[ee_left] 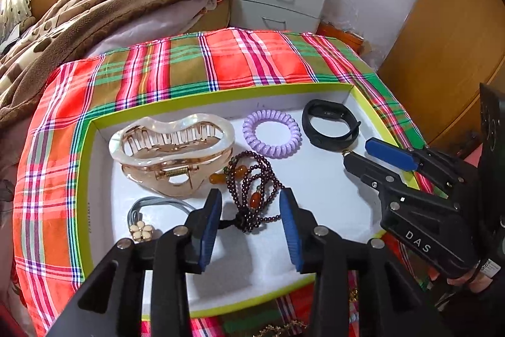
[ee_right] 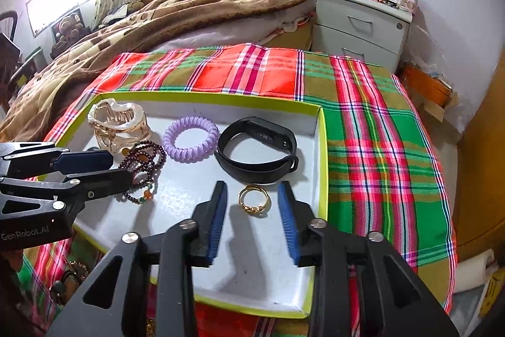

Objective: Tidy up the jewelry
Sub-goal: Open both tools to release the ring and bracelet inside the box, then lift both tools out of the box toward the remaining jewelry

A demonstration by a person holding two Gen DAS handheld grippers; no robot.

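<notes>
Fingers of both grippers stand released: the left gripper (ee_left: pixel 249 226) straddles the bead necklace (ee_left: pixel 252 191), the right gripper (ee_right: pixel 252 221) the gold ring (ee_right: pixel 253 199), both lying in the tray (ee_right: pixel 322 166). Lift straight up, I'd say, without snagging.

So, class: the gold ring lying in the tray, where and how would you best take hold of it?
Grip the gold ring across its plain band, coming straight down from above. It lies flat on the tray floor, ornament toward the camera, already between the open right gripper fingers, untouched.
</notes>
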